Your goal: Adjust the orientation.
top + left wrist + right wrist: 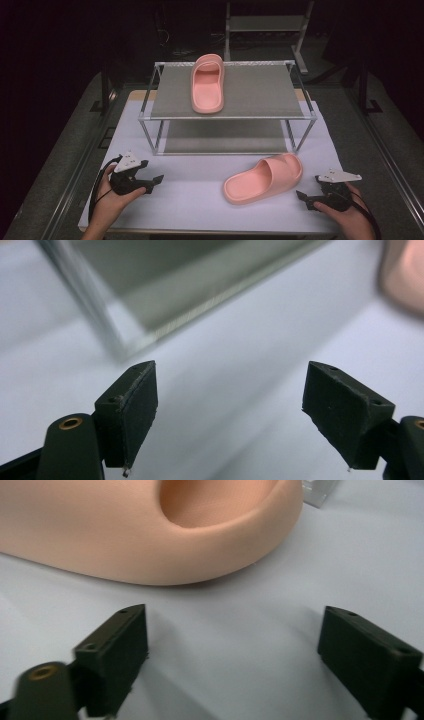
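A two-tier metal rack (300, 116) stands at the far centre of the white table (190, 200); one pink slipper (208, 84) lies on the rack's upper shelf, left of centre, lengthwise front to back; a second pink slipper (263, 178) lies on the table surface in front of the rack, right of centre, angled across the table, its sole down; the left gripper (156, 182) is held in the person's left hand (112, 197) at the near left of the table, well apart from both slippers, its jaws pointing right toward the table's centre; in the left gripper view its jaws stand wide apart with nothing between them, and a blurred corner post of the rack (95, 305) lies ahead; the right gripper (302, 198) is held in the right hand (345, 212) at the near right, near the heel end of the slipper on the table but not touching it; in the right gripper view its jaws are likewise spread wide and empty, with the slipper (150, 530) close ahead on the white surface
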